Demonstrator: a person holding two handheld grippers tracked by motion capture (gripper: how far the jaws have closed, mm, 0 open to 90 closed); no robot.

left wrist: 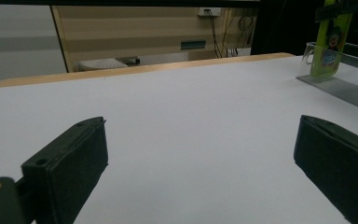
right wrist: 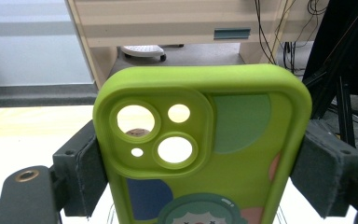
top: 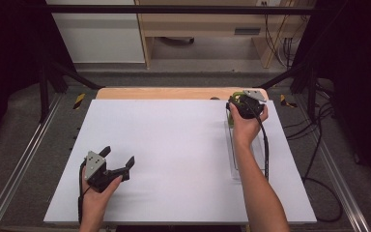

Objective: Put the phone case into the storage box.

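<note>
From the high view we see our right gripper point(top: 243, 104) at the far right of the white table point(top: 174, 159), over the far end of a clear tray point(top: 235, 166) that runs toward us along that side. A sliver of green, the phone case point(top: 231, 120), shows just below the hand. Our left gripper point(top: 118, 162) rests near the front left corner, well apart from all this, with its jaws spread and nothing between them.

In the left gripper view the two black jaws stand wide over bare table. Far off to the right the case point(left wrist: 328, 44) hangs upright with its lower end inside the tray point(left wrist: 345, 88); whether it touches the bottom we cannot tell.

In the right gripper view the jaws are clamped on the case point(right wrist: 205, 154) by its two long edges, camera holes uppermost, the pads point(right wrist: 81, 172) pressed against its sides.

We judge the step in hand to be standing the case in the tray. Next we would lower it straight down until it seats, keeping it upright, and only then release; letting go early could tip it over the tray wall.
</note>
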